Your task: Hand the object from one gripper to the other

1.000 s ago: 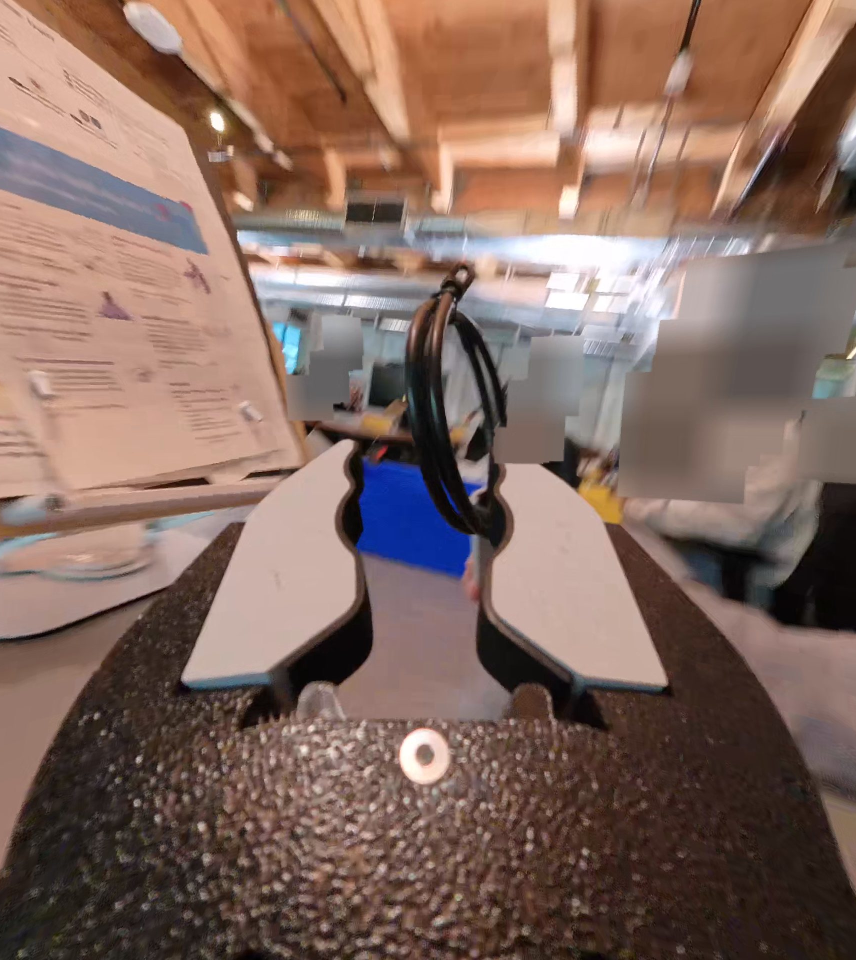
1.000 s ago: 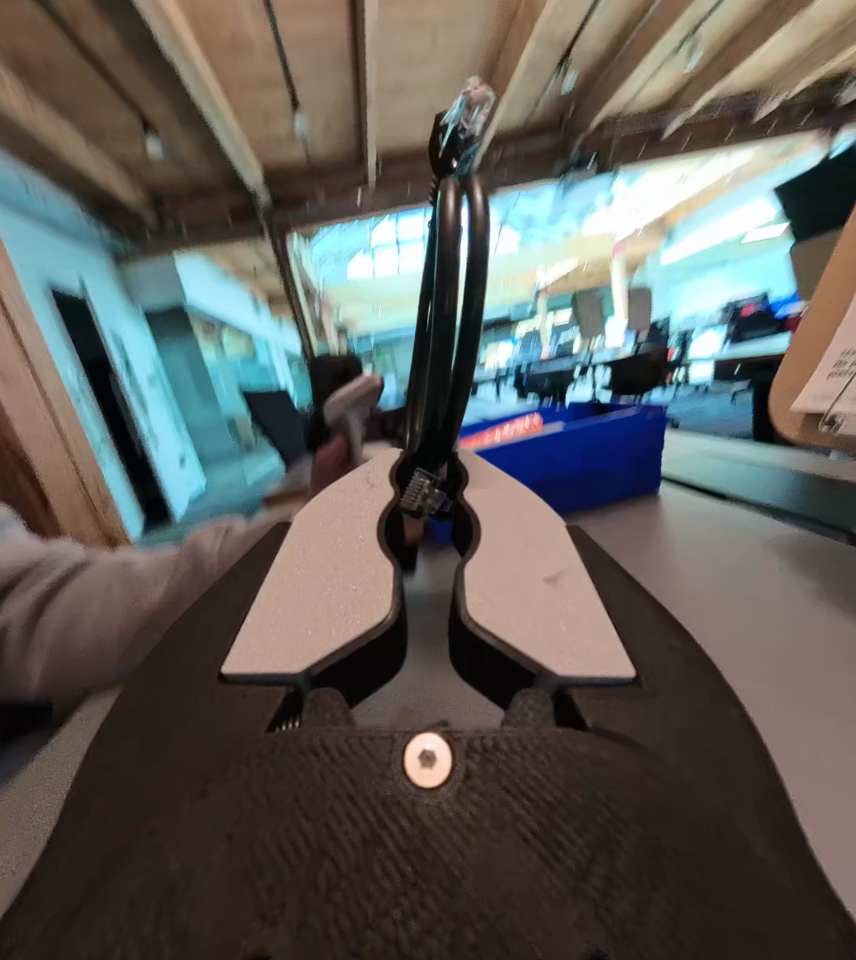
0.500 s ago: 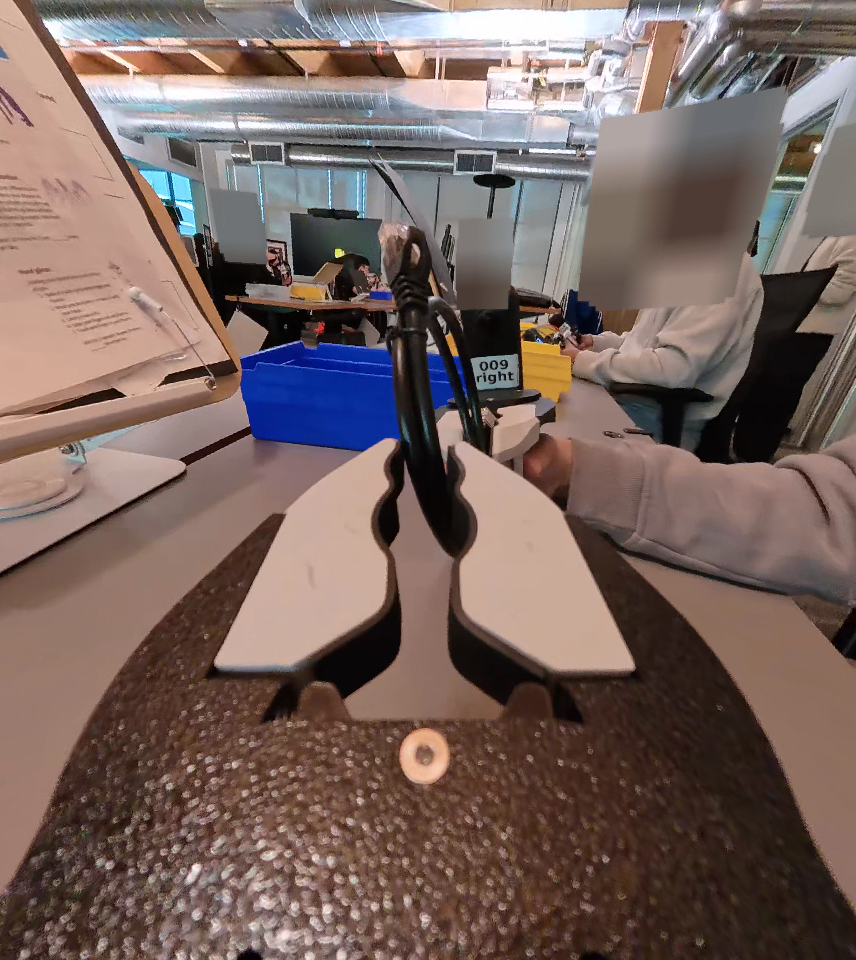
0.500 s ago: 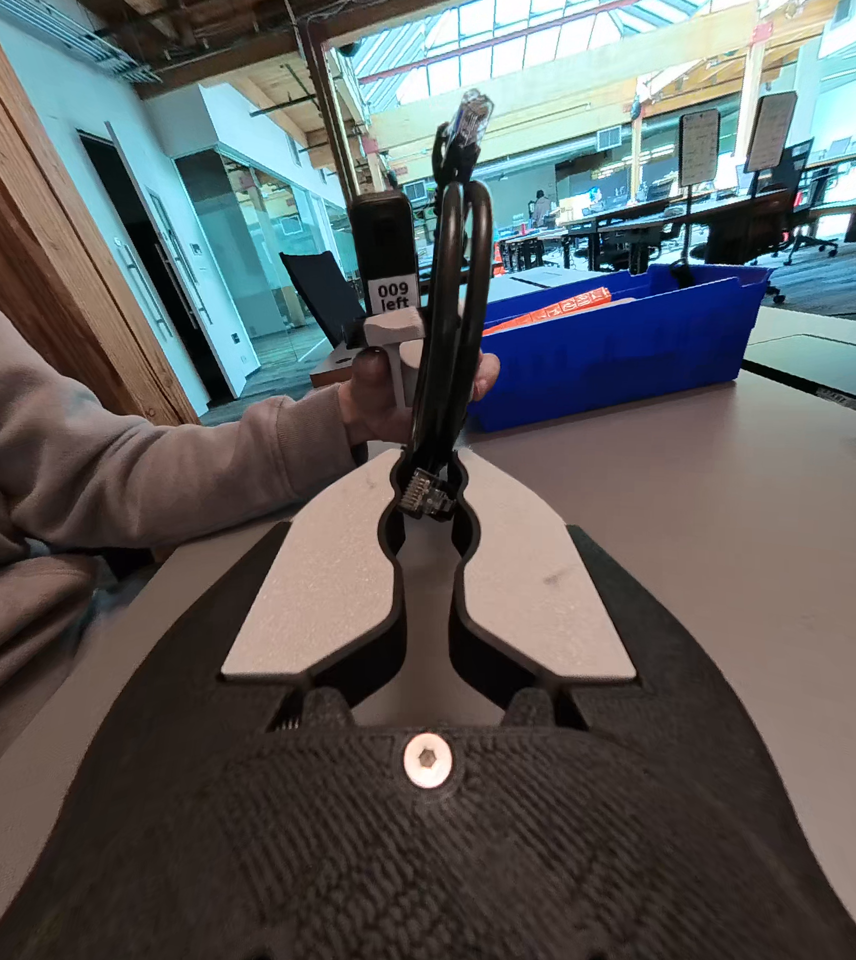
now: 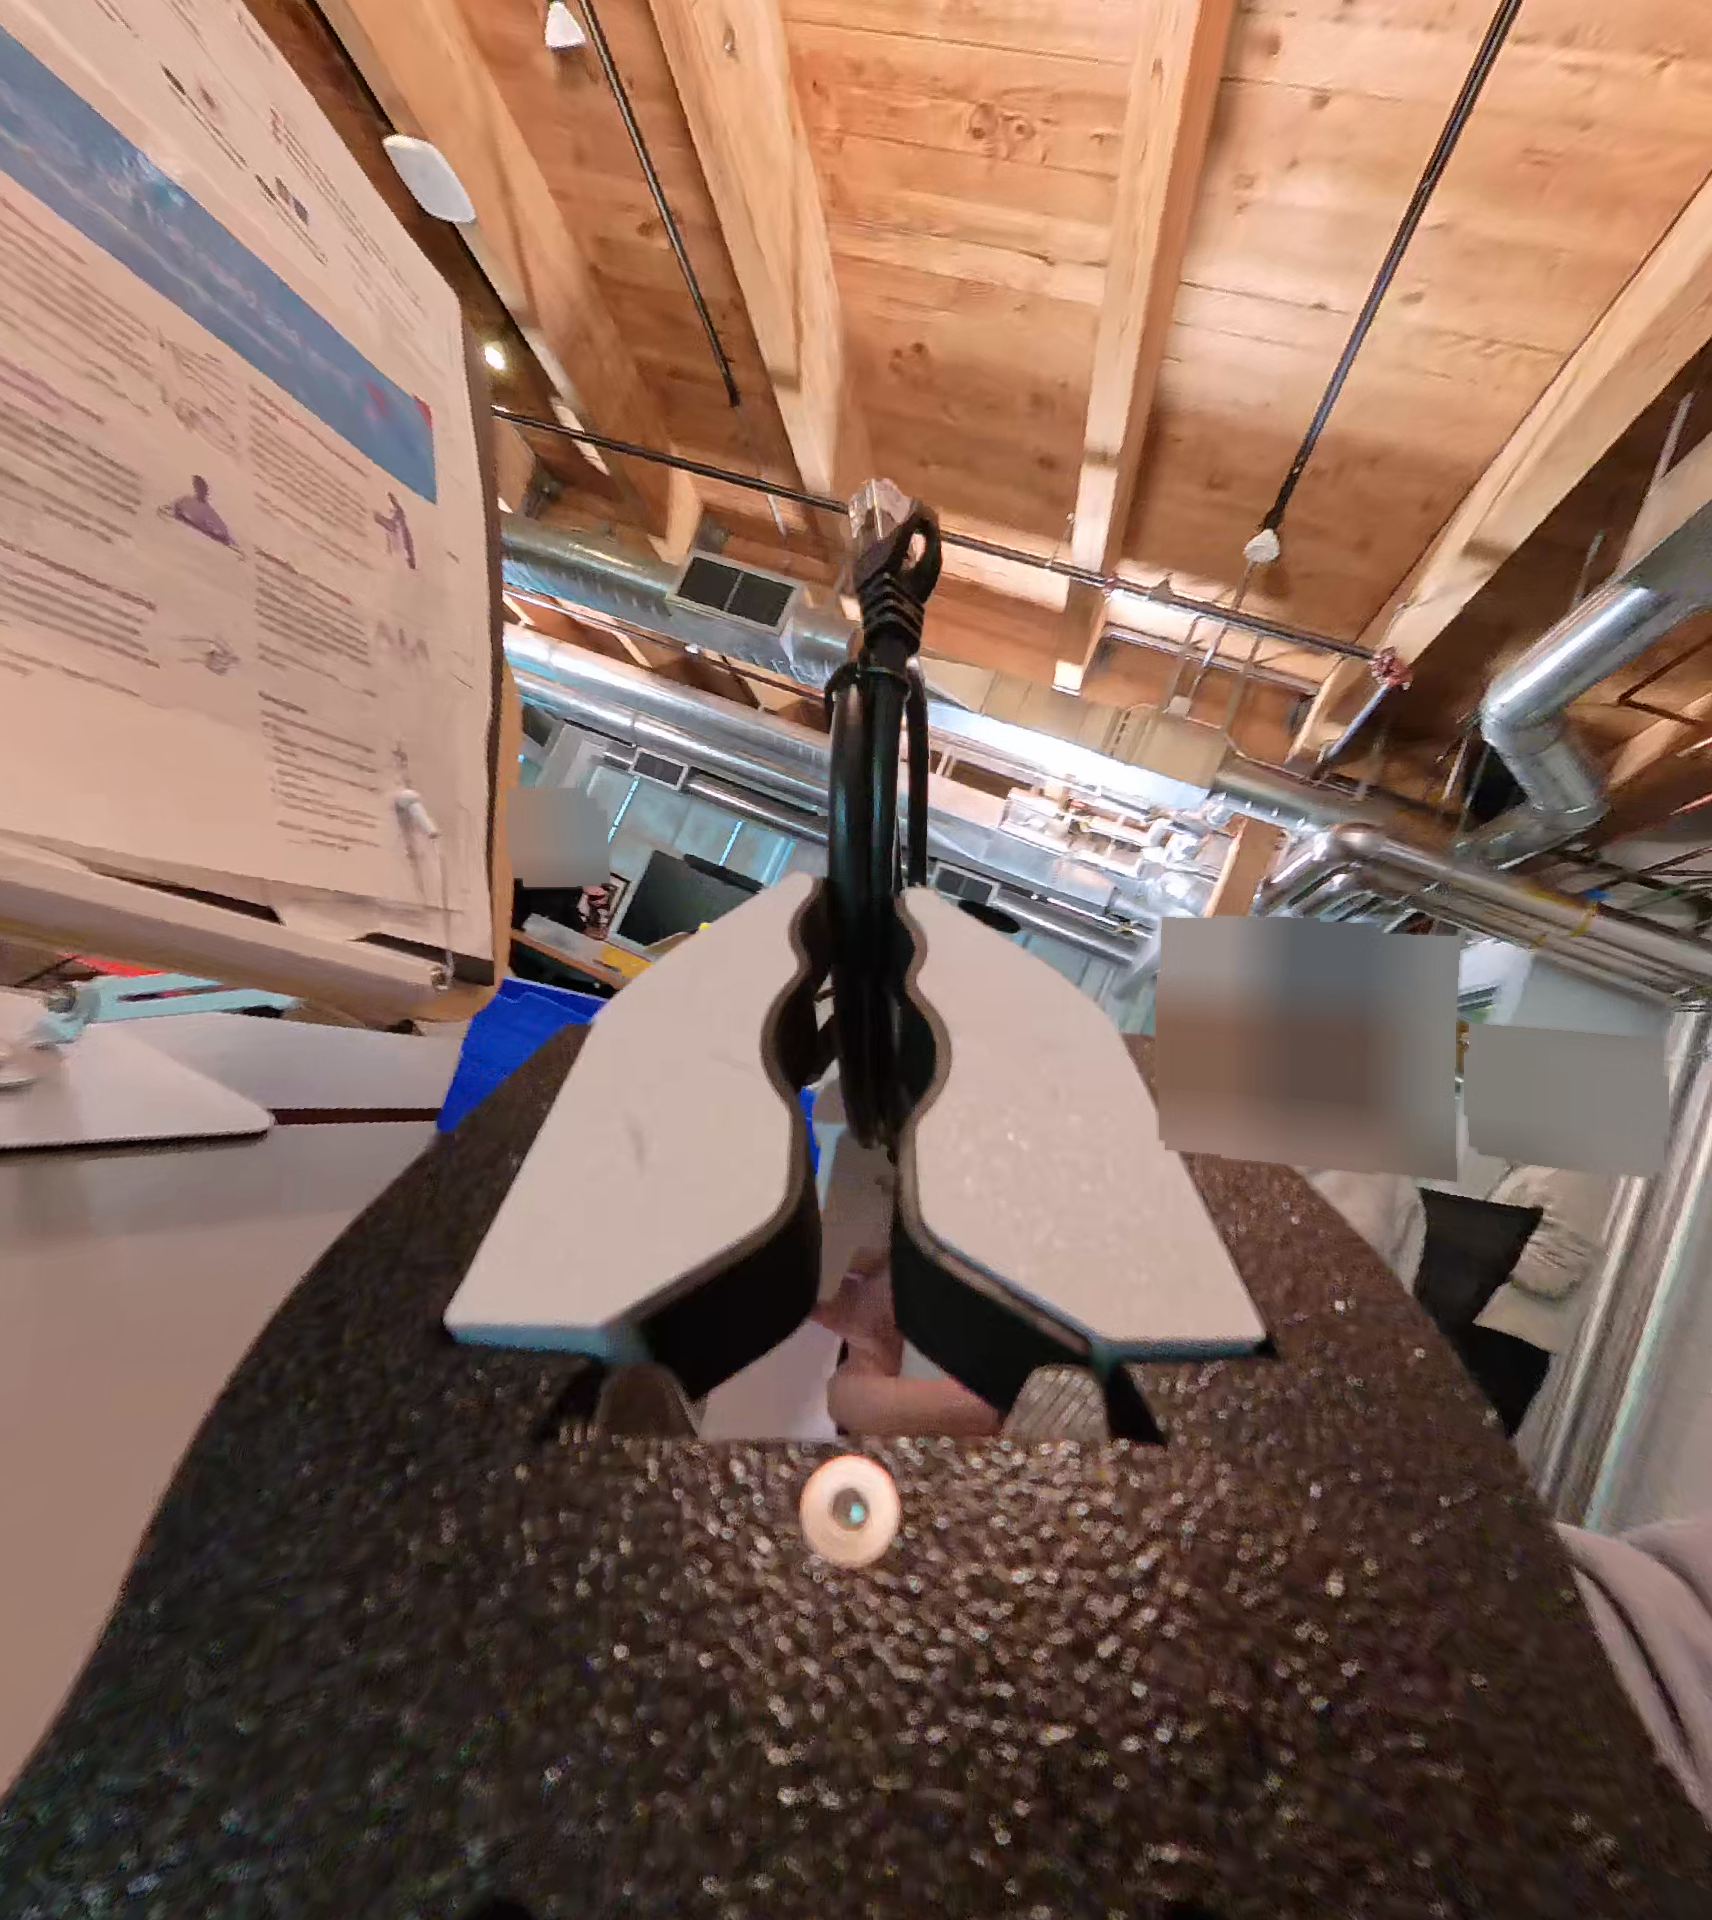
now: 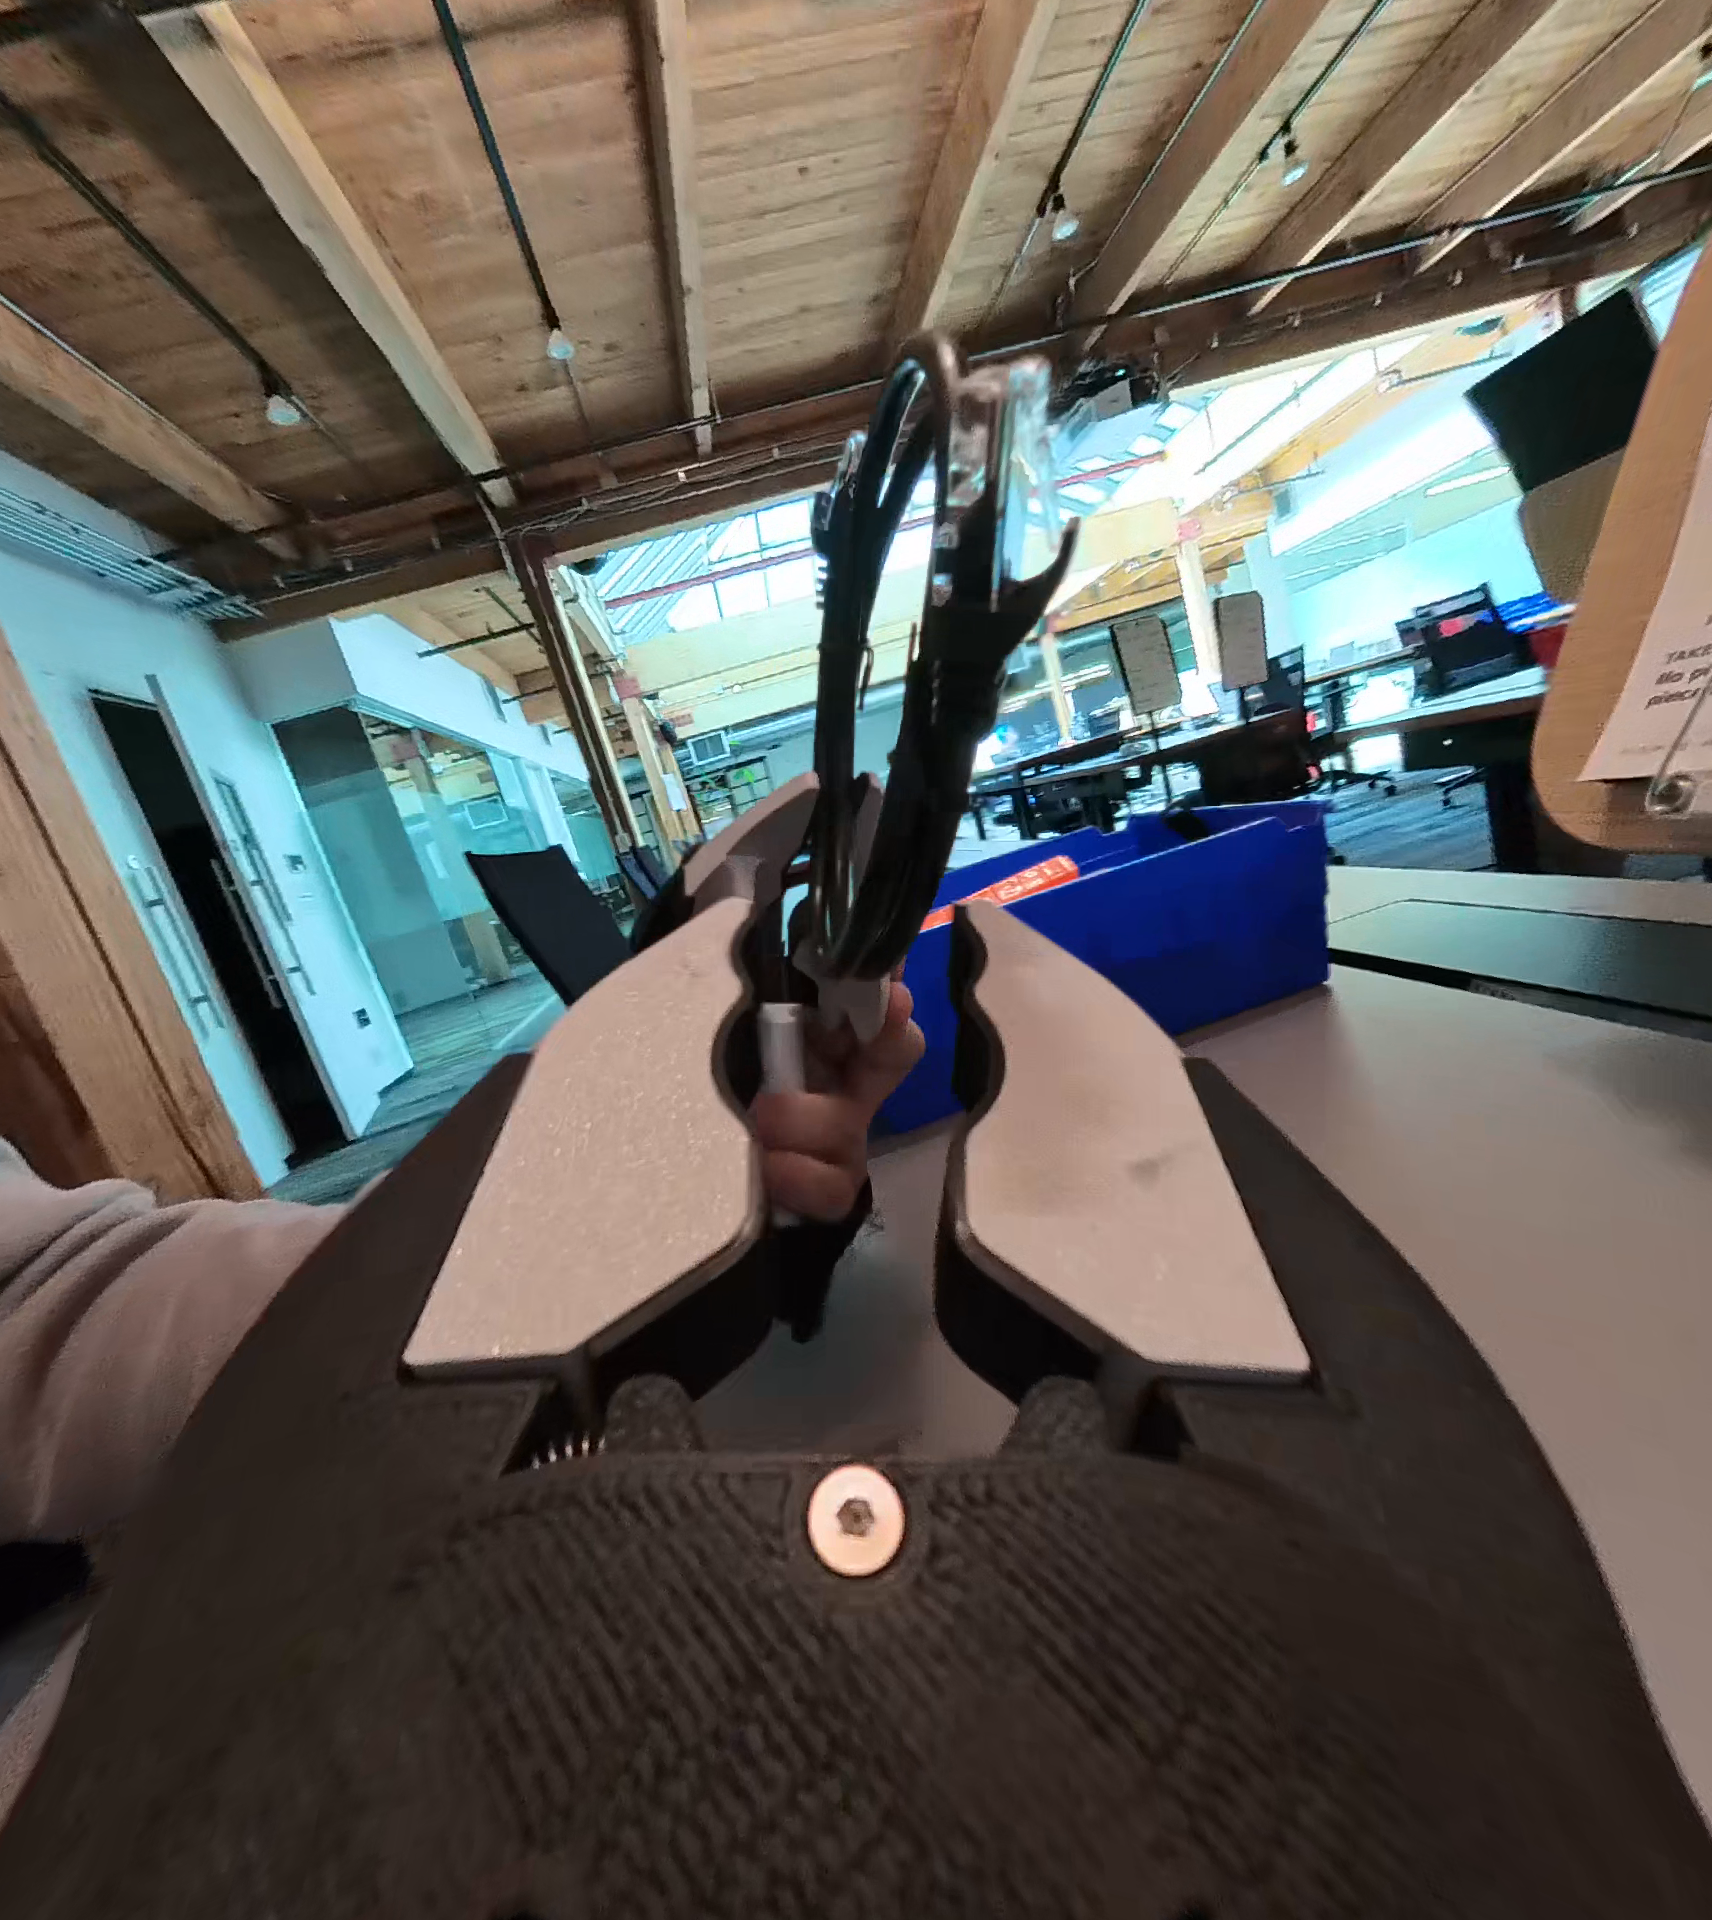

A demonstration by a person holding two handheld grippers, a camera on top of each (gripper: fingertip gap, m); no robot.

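The left tongs (image 5: 857, 925) were closed on the coiled black network cable (image 5: 873, 831), which stood upright above the grey surface (image 6: 1517, 1143). The right tongs (image 6: 857, 956) were open, their fingers apart on either side of it.

The left gripper (image 5: 857, 935) fills the lower centre of its frame, fingers pressed close together. The right gripper (image 6: 852, 966), lower centre too, has its fingers spread apart.
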